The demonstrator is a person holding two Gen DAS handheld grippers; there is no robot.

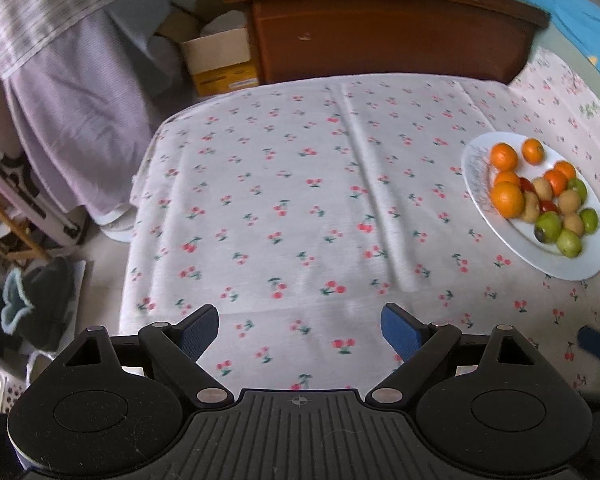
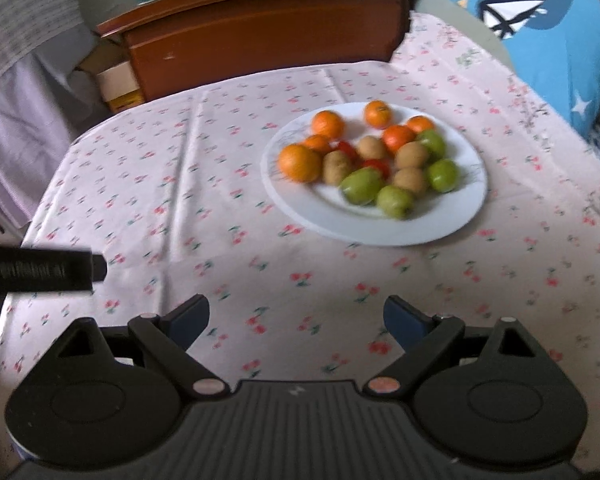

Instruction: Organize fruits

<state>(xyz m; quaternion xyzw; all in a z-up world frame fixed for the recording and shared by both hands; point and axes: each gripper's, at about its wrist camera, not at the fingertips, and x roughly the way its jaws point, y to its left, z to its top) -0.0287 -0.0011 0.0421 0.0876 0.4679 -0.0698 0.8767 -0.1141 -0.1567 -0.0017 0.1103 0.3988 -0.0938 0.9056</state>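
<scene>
A white plate [image 2: 380, 224] on the cherry-print tablecloth holds mixed fruit: several oranges [image 2: 300, 163], brown kiwis [image 2: 337, 167], green fruits [image 2: 362, 185] and small red ones [image 2: 378, 166]. In the left wrist view the same plate [image 1: 512, 240] lies at the far right, with an orange [image 1: 508, 199] at its near side. My right gripper [image 2: 296, 320] hovers open over bare cloth in front of the plate, nothing between its fingers. My left gripper [image 1: 300, 330] is open too, over cloth well left of the plate. A blue fingertip [image 1: 598, 346] of the right gripper shows at the left view's right edge.
A brown wooden headboard [image 2: 260, 28] stands behind the table. A cardboard box [image 1: 220, 60] and hanging lilac fabric [image 1: 68, 92] are at the back left; a blue cushion [image 2: 548, 40] at the back right. A black bar [image 2: 40, 270] of the left gripper juts in at the right view's left edge.
</scene>
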